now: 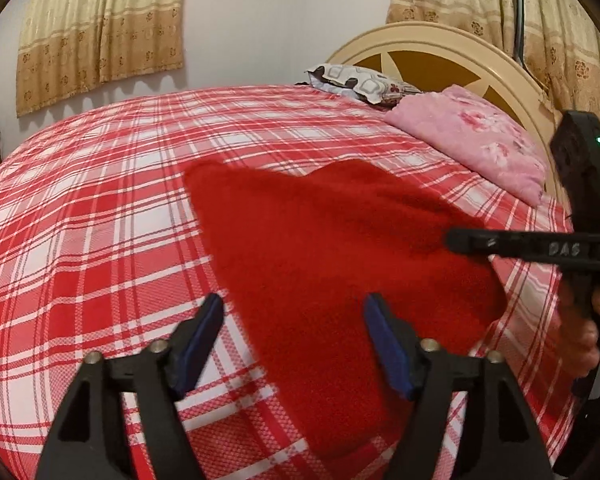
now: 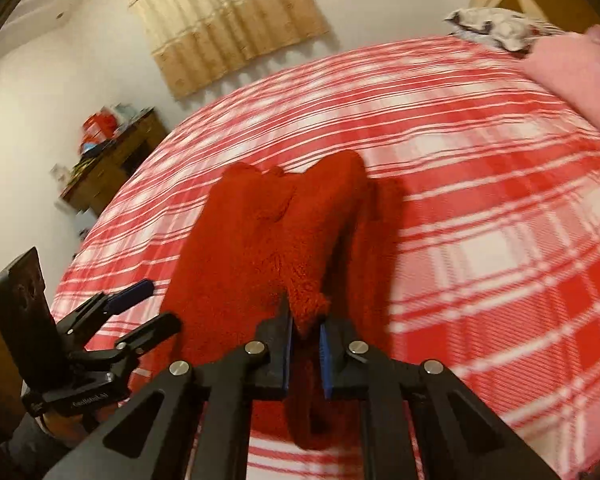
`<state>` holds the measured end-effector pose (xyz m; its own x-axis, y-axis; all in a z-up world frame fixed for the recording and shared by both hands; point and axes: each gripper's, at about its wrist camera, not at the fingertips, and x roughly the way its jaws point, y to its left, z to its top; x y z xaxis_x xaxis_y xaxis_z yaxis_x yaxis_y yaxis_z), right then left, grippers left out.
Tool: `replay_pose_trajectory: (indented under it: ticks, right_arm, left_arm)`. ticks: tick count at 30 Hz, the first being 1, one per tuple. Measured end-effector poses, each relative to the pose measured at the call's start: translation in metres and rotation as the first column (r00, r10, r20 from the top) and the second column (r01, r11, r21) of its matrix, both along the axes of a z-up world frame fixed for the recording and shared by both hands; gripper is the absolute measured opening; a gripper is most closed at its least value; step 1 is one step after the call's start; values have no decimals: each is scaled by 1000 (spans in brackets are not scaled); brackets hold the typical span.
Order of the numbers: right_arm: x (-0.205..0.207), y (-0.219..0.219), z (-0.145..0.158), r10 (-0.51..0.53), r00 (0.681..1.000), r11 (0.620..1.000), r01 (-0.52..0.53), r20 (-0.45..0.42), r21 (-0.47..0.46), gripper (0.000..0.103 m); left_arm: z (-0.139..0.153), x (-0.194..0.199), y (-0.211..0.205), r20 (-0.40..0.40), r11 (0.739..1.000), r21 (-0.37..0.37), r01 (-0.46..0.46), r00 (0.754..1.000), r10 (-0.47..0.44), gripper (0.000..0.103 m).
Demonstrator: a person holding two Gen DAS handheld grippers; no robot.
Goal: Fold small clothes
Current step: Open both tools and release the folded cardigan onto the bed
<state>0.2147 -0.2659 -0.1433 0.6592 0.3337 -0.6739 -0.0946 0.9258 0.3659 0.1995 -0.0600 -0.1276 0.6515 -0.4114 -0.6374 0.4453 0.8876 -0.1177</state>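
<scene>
Nearest us, right gripper (image 2: 305, 326): pads pinched on red fleece garment (image 2: 276, 240), lying mid-bed on plaid bedspread (image 2: 500, 240). Left gripper (image 1: 294, 340): jaws wide, empty, at garment's seven o'clock edge.

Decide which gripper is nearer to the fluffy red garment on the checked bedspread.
Right. The right gripper is shut on a fold of the fluffy red garment, touching it. The left gripper hangs open at its near edge, gripping nothing.
</scene>
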Motion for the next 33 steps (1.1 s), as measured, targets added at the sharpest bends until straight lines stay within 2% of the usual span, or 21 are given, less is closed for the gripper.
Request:
replay_pose_trajectory:
  ticks: [4, 6, 7, 8, 10, 13, 15, 19, 21, 23, 24, 26, 28, 31, 33]
  right_arm:
    - [3, -19, -26, -41, 995, 999, 43, -90, 18, 10]
    - [7, -22, -28, -40, 995, 998, 45, -96, 50, 11]
    - [8, -20, -25, -33, 996, 999, 36, -88, 38, 16]
    - [9, -18, -21, -36, 996, 999, 38, -77, 18, 31]
    - [7, -19, -12, -85, 995, 996, 84, -43, -33, 50]
    - [3, -20, 13, -115, 991, 992, 118, 65, -50, 50]
    - [8, -10, 26, -42, 994, 999, 43, 99, -9, 50]
    - [31, 22, 33, 121, 987, 993, -119, 104, -27, 50]
    - [49, 39, 21, 183, 983, 982, -182, 33, -41, 50]
    - [73, 45, -1, 149, 987, 982, -156, -66, -105, 48]
    - [80, 43, -7, 118, 990, 982, -128, -81, -138, 47]
    - [91, 27, -13, 42, 997, 985, -52, -62, -165, 44]
    - [95, 15, -14, 31, 997, 995, -38, -74, -91, 45]
    - [86, 27, -5, 57, 997, 982, -67, -61, -176, 46]
    - [72, 32, 5, 64, 998, 979, -66, -17, -192, 46]
  left_arm:
    - [-17, 5, -4, -45, 1000, 12, 7, 999, -6, 83]
    - [-20, 4, -4, -65, 1000, -11, 3, 998, -4, 83]
    - [-20, 2, -4, -65, 1000, -8, 5, 998, -5, 83]
    - [-19, 1, -4, -60, 1000, -3, 4, 998, -4, 83]
    - [-16, -1, -3, -55, 1000, -1, -1, 998, 1, 83]
    - [-11, -2, 2, -42, 1000, -12, -12, 999, 12, 83]
    - [-8, -2, 2, -36, 1000, -16, -20, 999, 19, 83]
    - [-9, 0, 0, -25, 999, -8, -34, 999, 34, 84]
    - [-12, 1, 0, -40, 999, -15, -35, 999, 34, 86]
    - [-15, 2, 0, -51, 999, -20, -32, 998, 31, 86]
    - [-15, 2, 0, -55, 999, -22, -28, 998, 27, 86]
    - [-16, 1, -1, -61, 1000, -19, -15, 998, 14, 88]
    - [-18, 1, -1, -72, 1000, -3, -10, 997, 10, 91]
    - [-17, 1, 3, -75, 1000, -16, -16, 997, 15, 91]
    - [-11, 1, 8, -54, 999, -32, -32, 998, 31, 91]
